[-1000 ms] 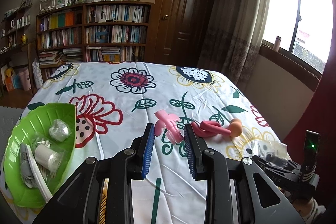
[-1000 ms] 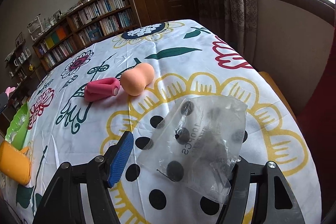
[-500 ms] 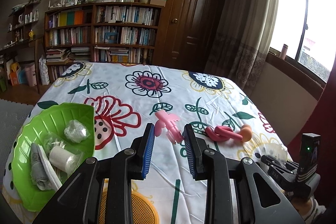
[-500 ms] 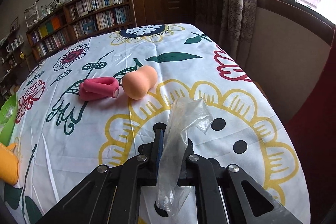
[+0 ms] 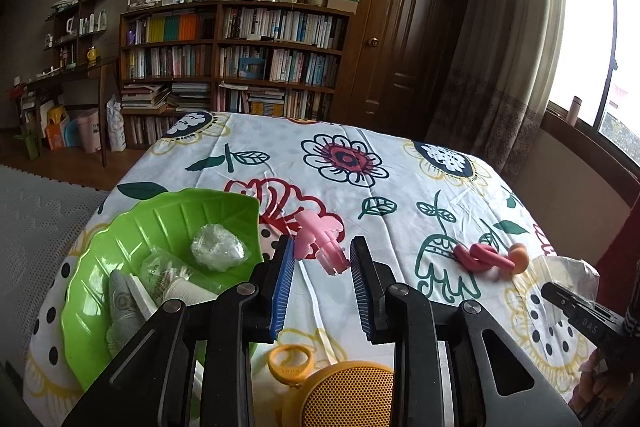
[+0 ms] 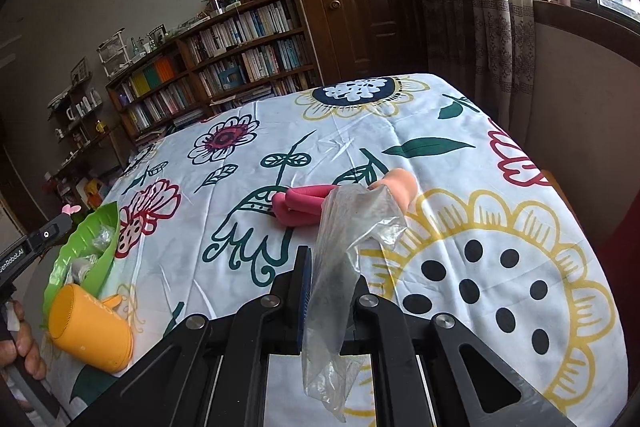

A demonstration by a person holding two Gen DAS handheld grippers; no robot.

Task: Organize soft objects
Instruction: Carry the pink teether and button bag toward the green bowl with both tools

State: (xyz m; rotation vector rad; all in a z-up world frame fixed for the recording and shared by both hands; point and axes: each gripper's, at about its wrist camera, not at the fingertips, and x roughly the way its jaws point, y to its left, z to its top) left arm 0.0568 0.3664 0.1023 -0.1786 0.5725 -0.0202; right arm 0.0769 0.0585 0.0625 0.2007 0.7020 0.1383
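Bag in my right jaws, green tray far off to the left

My right gripper [image 6: 326, 291] has its jaws clenched on the clear bag [image 6: 344, 247], which hangs limp with its long axis running up and down between them, lifted off the counter [image 6: 440, 131] at its near right corner. The tray [image 5: 160, 223] it should join, I judge, sits at the near left edge, already holding other soft packets. So the carry runs leftward across the near side, past the yellow speaker [image 6: 90, 331]. My left gripper [image 5: 322, 285] is nearer the tray; its jaws are released, parted around nothing, with the pink toy [image 5: 320, 239] lying just beyond them. The red foam piece [image 6: 300, 207] and peach sponge [image 6: 402, 187] wait mid-right.
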